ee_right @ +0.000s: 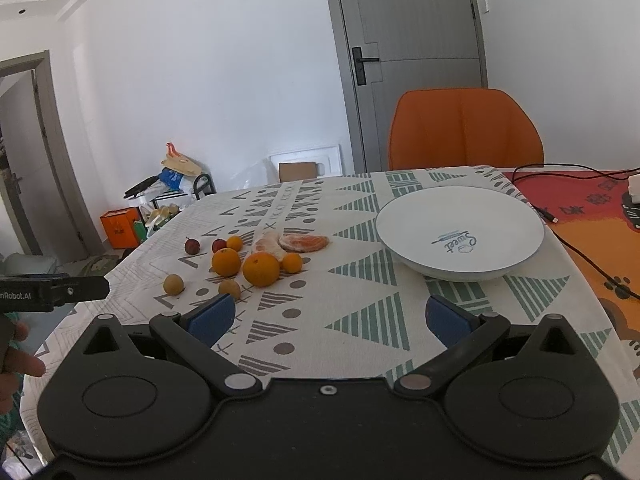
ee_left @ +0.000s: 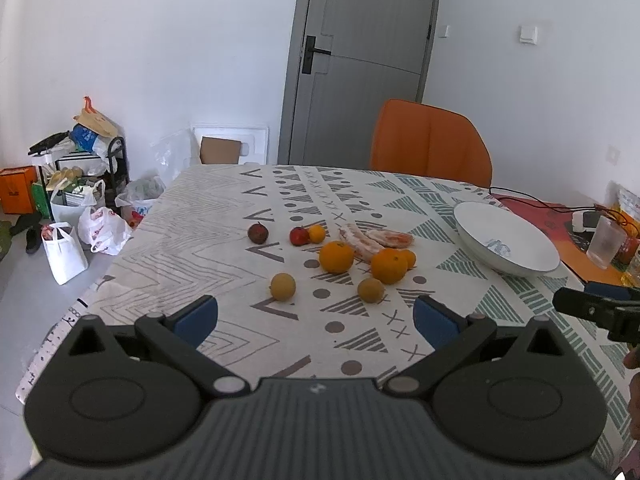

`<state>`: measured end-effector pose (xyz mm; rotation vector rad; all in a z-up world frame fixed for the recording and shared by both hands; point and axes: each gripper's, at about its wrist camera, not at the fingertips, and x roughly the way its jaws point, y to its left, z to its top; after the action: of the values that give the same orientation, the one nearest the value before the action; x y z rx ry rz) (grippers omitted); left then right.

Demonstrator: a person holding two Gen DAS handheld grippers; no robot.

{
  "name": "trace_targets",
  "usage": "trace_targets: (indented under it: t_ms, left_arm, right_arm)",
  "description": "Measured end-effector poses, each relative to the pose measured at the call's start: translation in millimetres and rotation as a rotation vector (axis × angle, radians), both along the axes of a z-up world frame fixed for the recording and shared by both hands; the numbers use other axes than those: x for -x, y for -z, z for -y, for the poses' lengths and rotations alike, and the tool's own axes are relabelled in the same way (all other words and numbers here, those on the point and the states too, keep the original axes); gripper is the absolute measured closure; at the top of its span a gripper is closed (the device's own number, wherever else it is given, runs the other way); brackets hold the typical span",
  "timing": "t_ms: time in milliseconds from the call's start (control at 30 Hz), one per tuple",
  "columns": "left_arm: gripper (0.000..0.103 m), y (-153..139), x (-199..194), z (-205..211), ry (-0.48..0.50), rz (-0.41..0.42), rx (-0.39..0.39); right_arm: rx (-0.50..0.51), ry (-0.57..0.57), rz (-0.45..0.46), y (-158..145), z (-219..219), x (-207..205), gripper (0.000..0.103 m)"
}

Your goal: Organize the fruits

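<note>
Fruit lies scattered on the patterned tablecloth point(ee_left: 208, 216): two large oranges point(ee_left: 336, 256) point(ee_left: 388, 265), small oranges point(ee_left: 317, 233), two yellow-brown round fruits point(ee_left: 283, 286) point(ee_left: 371, 289), two dark red plums point(ee_left: 257, 233) point(ee_left: 299, 236) and peeled citrus segments point(ee_left: 390, 238). A white bowl point(ee_left: 472, 220) point(ee_right: 416, 212) stands empty to the right. My left gripper point(ee_left: 315, 318) is open, just short of the fruit. My right gripper point(ee_right: 330, 316) is open too, with nothing between its fingers, the fruit point(ee_right: 261, 269) ahead-left and the bowl ahead-right.
An orange chair point(ee_left: 430, 142) stands behind the table by a grey door point(ee_left: 360, 60). Bags and boxes point(ee_left: 76, 208) clutter the floor at left. A plastic cup point(ee_left: 605, 241), cables and a red-orange cloth point(ee_right: 592, 208) lie at the right. A hand point(ee_right: 18, 356) shows at the left edge.
</note>
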<state>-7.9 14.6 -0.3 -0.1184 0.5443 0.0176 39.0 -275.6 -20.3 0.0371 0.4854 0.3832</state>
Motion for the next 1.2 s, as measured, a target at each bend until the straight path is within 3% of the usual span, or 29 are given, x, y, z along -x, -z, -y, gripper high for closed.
trace_targets:
  t_ms: [467,933,1033,1200]
  left_arm:
    - [0.0,5.1,-12.9,-12.9,-0.004,-0.005,0.009]
    - [0.002,19.8,-34.6,-17.2,0.015,-0.019,0.054]
    - [0.007,26.8,-43.0,-17.3,0.024,-0.021,0.063]
    - [0.027,43.9,-62.5,-19.0,0.021,-0.076,0.081]
  right_arm:
    - [0.029,-0.004,0.012,2.0,-3.8,-14.5,0.0]
    - [-0.021,-0.047,-0.019,14.7,-0.1,-32.5,0.0]
    - [-0.019,-0.05,-0.028,20.4,-0.8,-39.7,0.0]
    - [-0.032,-0.069,-0.045,27.3,-3.5,-50.2,0.008]
